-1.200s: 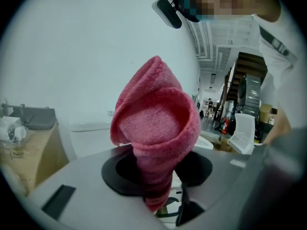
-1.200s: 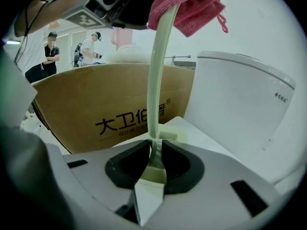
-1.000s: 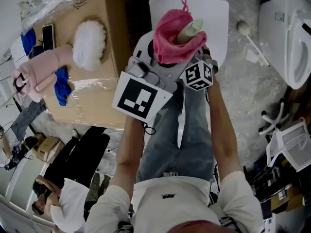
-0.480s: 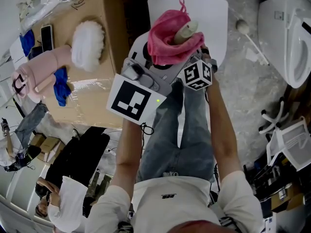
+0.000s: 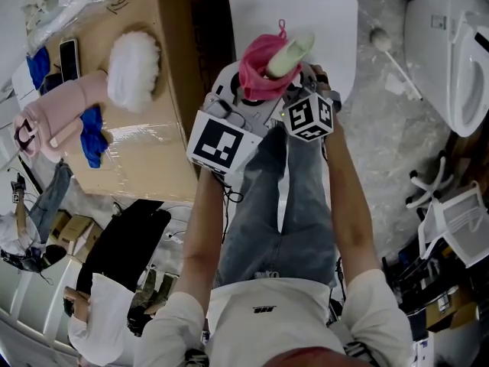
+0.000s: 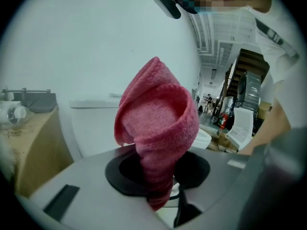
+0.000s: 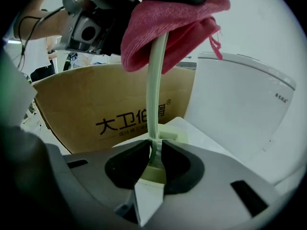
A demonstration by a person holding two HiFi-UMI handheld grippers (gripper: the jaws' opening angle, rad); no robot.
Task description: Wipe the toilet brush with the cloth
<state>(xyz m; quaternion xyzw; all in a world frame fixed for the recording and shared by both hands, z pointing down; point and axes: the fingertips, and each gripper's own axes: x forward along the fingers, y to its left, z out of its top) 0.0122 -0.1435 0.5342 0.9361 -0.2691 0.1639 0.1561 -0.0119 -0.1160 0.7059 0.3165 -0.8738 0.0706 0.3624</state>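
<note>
A pale green toilet brush [image 7: 156, 95] stands up from my right gripper [image 7: 154, 150], which is shut on its thin stem. A pink cloth [image 7: 168, 23] is wrapped around the stem higher up. The left gripper view shows that cloth [image 6: 156, 128] bunched into a cone, with my left gripper [image 6: 160, 195] shut on its lower part. In the head view both grippers meet over the person's lap: the left gripper [image 5: 246, 96] is under the cloth [image 5: 258, 73], the right gripper [image 5: 294, 94] is beside it, and the brush's wider end [image 5: 290, 56] pokes out of the cloth.
A white toilet [image 5: 294, 14] stands right behind the grippers. On the cardboard box [image 5: 145, 151] to the left lie a white fluffy pad [image 5: 134, 71], a pink item [image 5: 65, 113] and a blue cloth [image 5: 95, 132]. A second toilet [image 5: 451, 60] is at the right.
My left gripper has sunk with the cloth, sliding it down the brush. More of the brush's pale green end now sticks out. The right gripper has stayed put.
</note>
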